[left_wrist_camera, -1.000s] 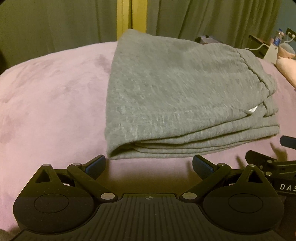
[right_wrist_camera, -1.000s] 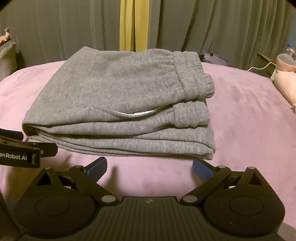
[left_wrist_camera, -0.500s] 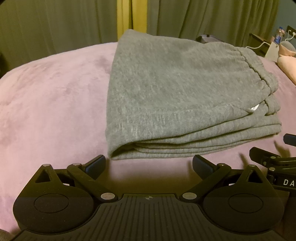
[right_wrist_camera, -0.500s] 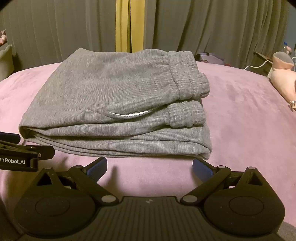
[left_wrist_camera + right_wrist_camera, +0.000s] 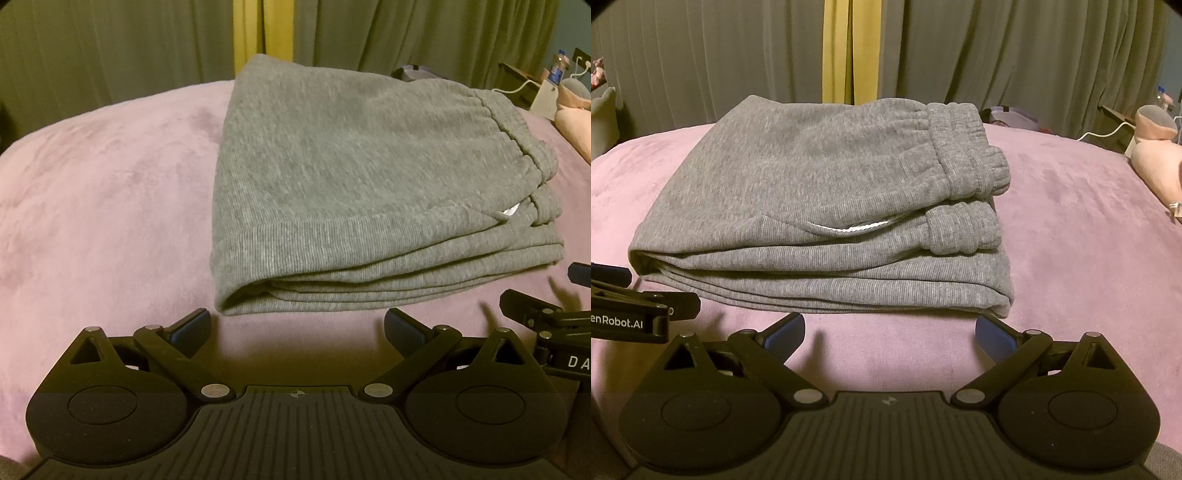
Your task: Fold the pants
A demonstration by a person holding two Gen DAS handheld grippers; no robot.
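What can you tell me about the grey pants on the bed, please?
The grey pants look like soft knit sweatpants, folded into a compact stack of several layers lying flat on the pink blanket. The gathered elastic waistband and a ribbed cuff sit at the right end; a white pocket lining peeks out. Neither open gripper touches them.

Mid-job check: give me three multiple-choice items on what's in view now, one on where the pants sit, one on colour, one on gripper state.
1. The pants lie on:
A. a wooden floor
B. a pink blanket
C. a chair

2. The pants are:
A. grey
B. red
C. white

3. The left gripper and right gripper are:
A. both shut on cloth
B. one open, one shut
C. both open, holding nothing

Key: 1 B, pink plush surrounds the folded stack; 2 A, grey knit in both views; 3 C, fingers spread apart short of the cloth.
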